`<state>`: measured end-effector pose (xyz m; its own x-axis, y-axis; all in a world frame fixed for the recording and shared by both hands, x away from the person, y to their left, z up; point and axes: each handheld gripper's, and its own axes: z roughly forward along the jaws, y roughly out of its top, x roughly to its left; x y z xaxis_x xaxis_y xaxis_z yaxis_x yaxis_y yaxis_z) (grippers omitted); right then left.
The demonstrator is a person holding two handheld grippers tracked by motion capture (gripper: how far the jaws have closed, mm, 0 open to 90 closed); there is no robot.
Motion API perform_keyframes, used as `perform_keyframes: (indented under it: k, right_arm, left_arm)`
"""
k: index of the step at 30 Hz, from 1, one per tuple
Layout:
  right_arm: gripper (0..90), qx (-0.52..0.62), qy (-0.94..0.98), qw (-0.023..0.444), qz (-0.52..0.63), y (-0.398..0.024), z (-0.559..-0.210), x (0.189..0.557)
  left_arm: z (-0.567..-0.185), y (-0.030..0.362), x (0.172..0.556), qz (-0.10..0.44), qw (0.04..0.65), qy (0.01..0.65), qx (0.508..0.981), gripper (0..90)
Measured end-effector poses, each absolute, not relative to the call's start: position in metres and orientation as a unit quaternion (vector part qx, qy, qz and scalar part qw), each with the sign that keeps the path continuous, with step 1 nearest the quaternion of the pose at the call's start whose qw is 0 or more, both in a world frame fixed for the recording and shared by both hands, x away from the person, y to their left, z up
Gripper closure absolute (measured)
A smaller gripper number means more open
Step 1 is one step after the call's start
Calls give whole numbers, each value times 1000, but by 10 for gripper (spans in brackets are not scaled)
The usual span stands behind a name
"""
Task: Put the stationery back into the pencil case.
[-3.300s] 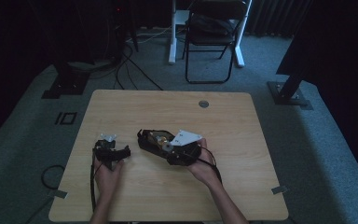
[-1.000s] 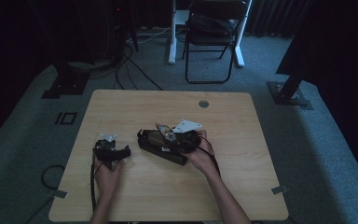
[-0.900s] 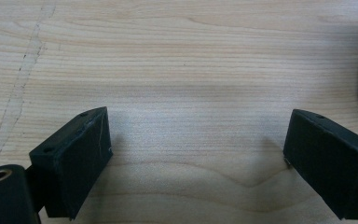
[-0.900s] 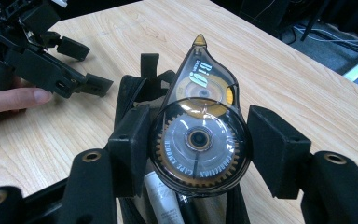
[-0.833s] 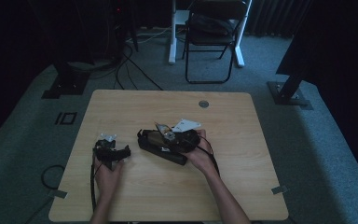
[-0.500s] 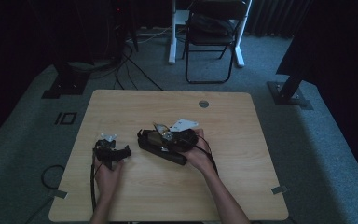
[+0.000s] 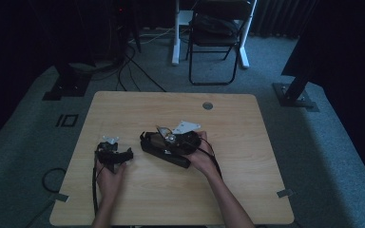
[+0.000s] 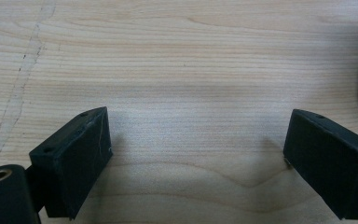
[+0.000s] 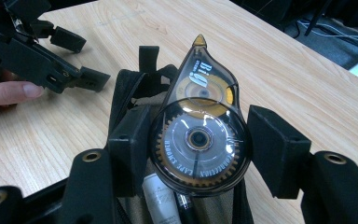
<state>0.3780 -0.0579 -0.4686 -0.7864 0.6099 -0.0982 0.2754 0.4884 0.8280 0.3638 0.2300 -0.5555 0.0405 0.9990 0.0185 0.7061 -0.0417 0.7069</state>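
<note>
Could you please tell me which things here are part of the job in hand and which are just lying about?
In the job:
- correction tape dispenser, held between the right tool's jaws
- black pencil case, open beneath it, pens inside

Lying about:
- left tool, open over bare wooden table
- folding chair behind
- floor cables

Both grippers, left gripper [image 7: 112, 154] and right gripper [image 7: 178, 141], are black with blocky rectangular jaws, brass-ringed screw holes, trailing black cables, a grey three-cornered plate at twelve o'clock; forearms unsleeved.
</note>
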Motion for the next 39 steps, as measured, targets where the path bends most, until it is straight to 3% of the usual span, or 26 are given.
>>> perform_keyframes:
  k: [39]
  right_arm:
    - [416,250,857,189,410,-50,-483,377]
  left_arm:
    - [-556,230,364,272,271,637,669,78]
